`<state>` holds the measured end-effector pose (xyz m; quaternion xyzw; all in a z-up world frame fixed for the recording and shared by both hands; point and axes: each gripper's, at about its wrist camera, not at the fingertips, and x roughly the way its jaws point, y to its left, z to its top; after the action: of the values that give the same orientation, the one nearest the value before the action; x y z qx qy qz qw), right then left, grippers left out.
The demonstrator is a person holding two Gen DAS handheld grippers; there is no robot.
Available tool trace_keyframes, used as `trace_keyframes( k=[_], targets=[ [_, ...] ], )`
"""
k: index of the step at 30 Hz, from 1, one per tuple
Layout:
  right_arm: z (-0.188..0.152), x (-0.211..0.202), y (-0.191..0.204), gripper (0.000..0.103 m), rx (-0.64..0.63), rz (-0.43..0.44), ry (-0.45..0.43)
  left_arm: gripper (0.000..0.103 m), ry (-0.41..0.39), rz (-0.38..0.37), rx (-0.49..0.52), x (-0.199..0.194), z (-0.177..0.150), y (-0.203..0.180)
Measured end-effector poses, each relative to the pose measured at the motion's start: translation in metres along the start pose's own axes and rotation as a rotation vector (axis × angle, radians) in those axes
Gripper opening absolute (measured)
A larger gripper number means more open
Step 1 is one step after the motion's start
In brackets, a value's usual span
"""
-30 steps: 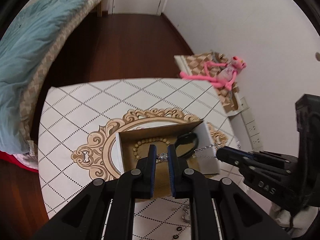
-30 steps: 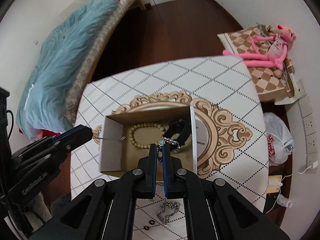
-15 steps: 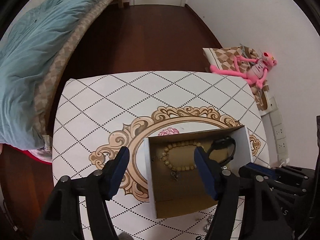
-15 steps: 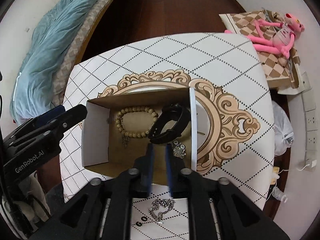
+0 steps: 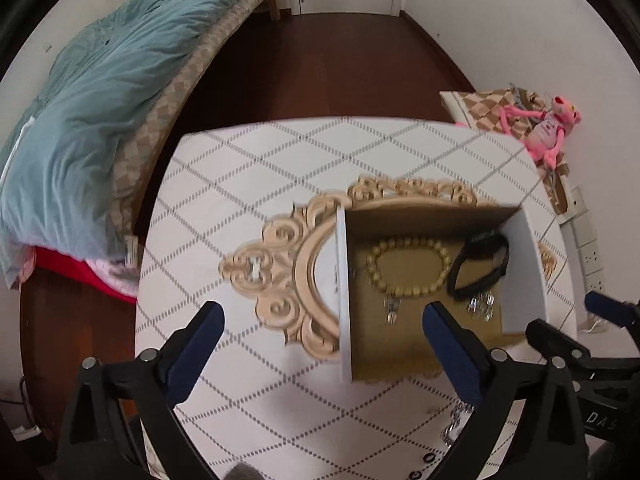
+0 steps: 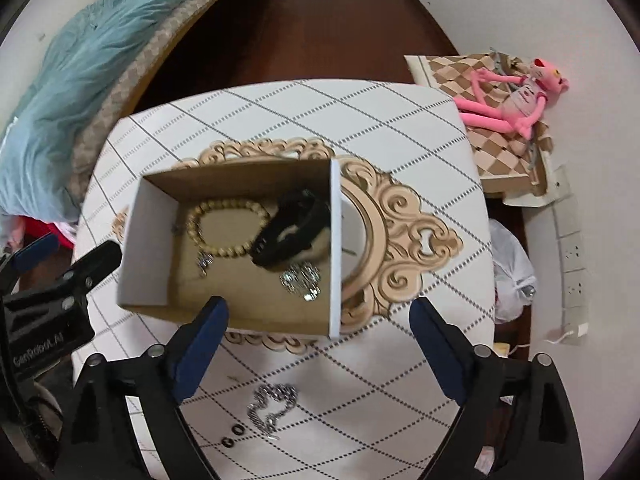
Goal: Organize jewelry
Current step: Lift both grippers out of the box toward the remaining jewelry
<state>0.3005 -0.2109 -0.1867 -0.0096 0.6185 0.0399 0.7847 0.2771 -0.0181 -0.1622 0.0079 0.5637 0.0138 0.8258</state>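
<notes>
Above diamond-patterned tabletop (image 6: 400, 128): right gripper (image 6: 318, 322) and left gripper (image 5: 320, 326) both spread wide, empty — bead bracelet (image 6: 228, 226), black band (image 6: 292, 226), silver pieces already boxed (image 6: 148, 240); silver chain (image 6: 272, 404) outside, probably next.

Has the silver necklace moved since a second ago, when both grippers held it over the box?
Yes. The silver necklace has dropped into the box, lying beside the black band; both grippers are open.
</notes>
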Motion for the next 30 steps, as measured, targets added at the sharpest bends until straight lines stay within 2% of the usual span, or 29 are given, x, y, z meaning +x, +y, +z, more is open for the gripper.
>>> trace_keyframes(
  k=[3,7,13,22,30],
  targets=[
    [-0.010,-0.002,-0.001,0.096,-0.008,-0.041,-0.019,0.101,0.011,0.007,-0.005,0.001,-0.013,-0.002],
    [-0.018,-0.005,-0.003,0.097,0.003,-0.051,-0.039,0.101,0.003,0.009,-0.005,-0.005,-0.026,-0.007],
    [-0.029,-0.028,-0.003,0.097,0.004,-0.077,-0.095,0.101,-0.044,0.011,-0.007,-0.030,-0.037,-0.010],
    [-0.050,-0.093,-0.003,0.097,0.011,-0.112,-0.236,0.101,-0.157,0.025,-0.024,-0.089,-0.050,-0.011],
    [-0.080,-0.149,0.002,0.097,0.019,-0.105,-0.340,0.101,-0.235,0.001,-0.051,-0.136,-0.071,-0.008]
  ],
)
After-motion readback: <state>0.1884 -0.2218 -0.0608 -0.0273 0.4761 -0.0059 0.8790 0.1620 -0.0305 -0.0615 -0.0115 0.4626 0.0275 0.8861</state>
